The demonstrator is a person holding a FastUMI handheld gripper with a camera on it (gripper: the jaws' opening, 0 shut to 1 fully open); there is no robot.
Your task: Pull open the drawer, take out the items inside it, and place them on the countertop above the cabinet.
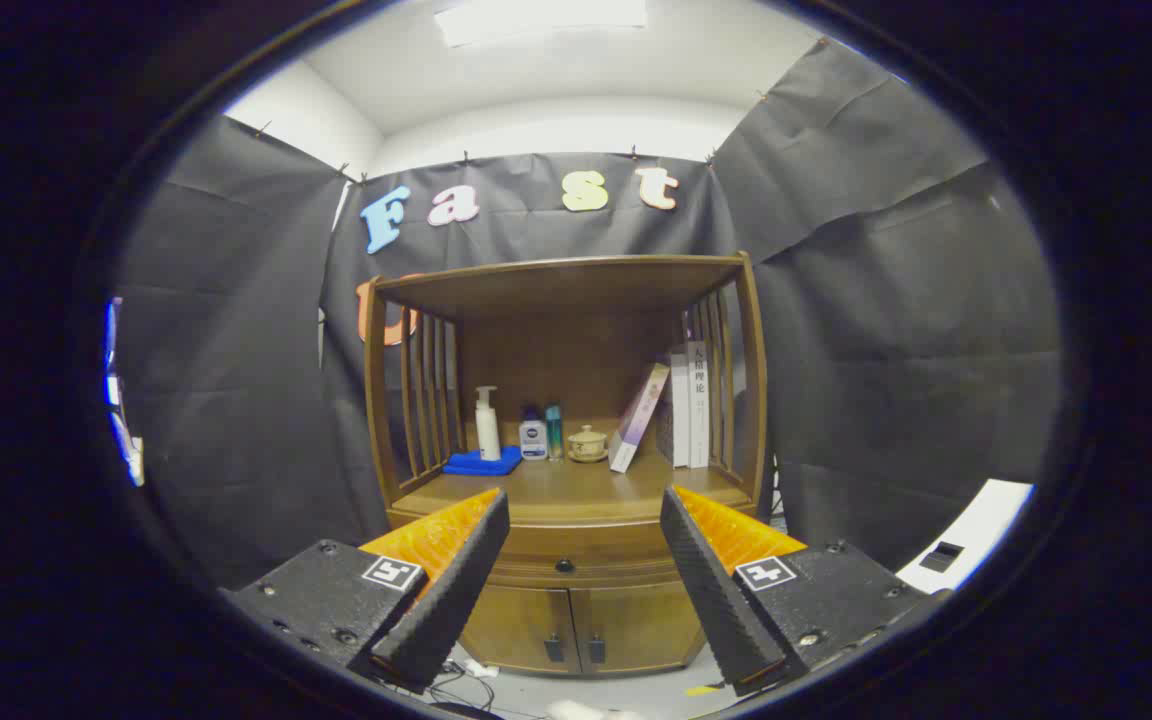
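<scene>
A wooden cabinet with a roofed shelf stands ahead, beyond my fingers. Its drawer sits closed under the countertop, with a small dark knob at its middle. The drawer's contents are hidden. My gripper is open, well short of the cabinet, with nothing between its fingers; the knob shows in the gap between them. Two lower doors with small handles are below the drawer.
At the back of the countertop stand a white pump bottle on a blue cloth, a small jar, a slim teal bottle, a lidded cup, a leaning book and upright books. Cables lie on the floor.
</scene>
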